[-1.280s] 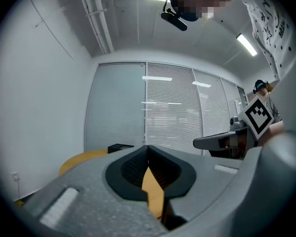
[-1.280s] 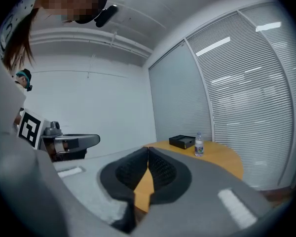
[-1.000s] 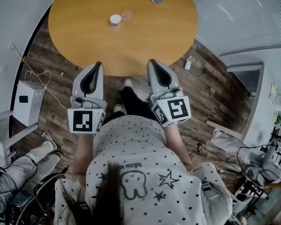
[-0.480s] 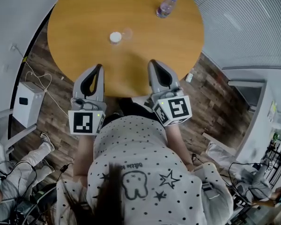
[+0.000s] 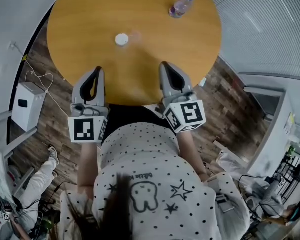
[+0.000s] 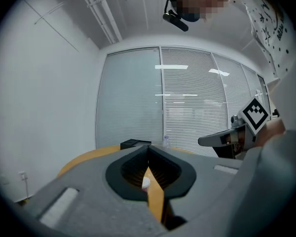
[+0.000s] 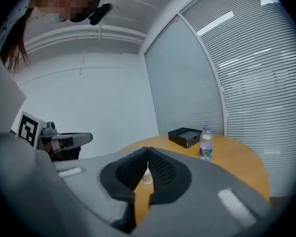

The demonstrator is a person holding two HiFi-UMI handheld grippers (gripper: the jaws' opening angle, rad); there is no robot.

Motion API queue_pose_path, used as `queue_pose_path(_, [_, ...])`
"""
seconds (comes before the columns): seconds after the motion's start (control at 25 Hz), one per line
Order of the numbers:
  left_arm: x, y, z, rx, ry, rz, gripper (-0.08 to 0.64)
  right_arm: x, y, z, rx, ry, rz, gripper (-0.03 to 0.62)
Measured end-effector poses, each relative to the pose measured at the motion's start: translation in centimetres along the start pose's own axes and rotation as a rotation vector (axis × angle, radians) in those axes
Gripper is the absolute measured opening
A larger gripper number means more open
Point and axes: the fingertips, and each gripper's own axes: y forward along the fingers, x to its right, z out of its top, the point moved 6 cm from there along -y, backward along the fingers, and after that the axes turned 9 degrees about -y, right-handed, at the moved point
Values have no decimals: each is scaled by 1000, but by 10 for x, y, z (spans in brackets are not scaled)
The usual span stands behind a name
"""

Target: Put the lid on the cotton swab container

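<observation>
The round wooden desk [image 5: 155, 59] now sits lower and nearer in the head view than a second ago, and the person has closed in on it, so the shoes that showed below its edge are gone under the polka-dot shirt [image 5: 155, 184]. Both claws have moved forward with that: the left claw [image 5: 98, 70] and the right claw [image 5: 165, 65], which ended about at the desk's near edge before, now reach over the wood. Each has its jaws pressed together with nothing between them, so no pick-up has begun; I judge this an approach, with the reach to the middle of the desk still to come. At the far side lie a black box [image 7: 186, 136] and a water bottle [image 5: 181, 5]. The cotton swab container [image 5: 121, 39], white and small, stands well ahead of both claws, and its lid [image 5: 135, 35], a faint clear disc, seems to lie just beside it, not on it. The bottle's label is too small to read, the line of print on the shirt is illegible, and the marker cubes [image 5: 85, 129] carry only black-and-white patterns.
</observation>
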Motion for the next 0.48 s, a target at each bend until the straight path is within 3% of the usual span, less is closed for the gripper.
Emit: queue_pose_path(0.48, [-10, 3, 9, 4, 2, -31, 11, -17, 4, 13, 48, 35, 17, 3])
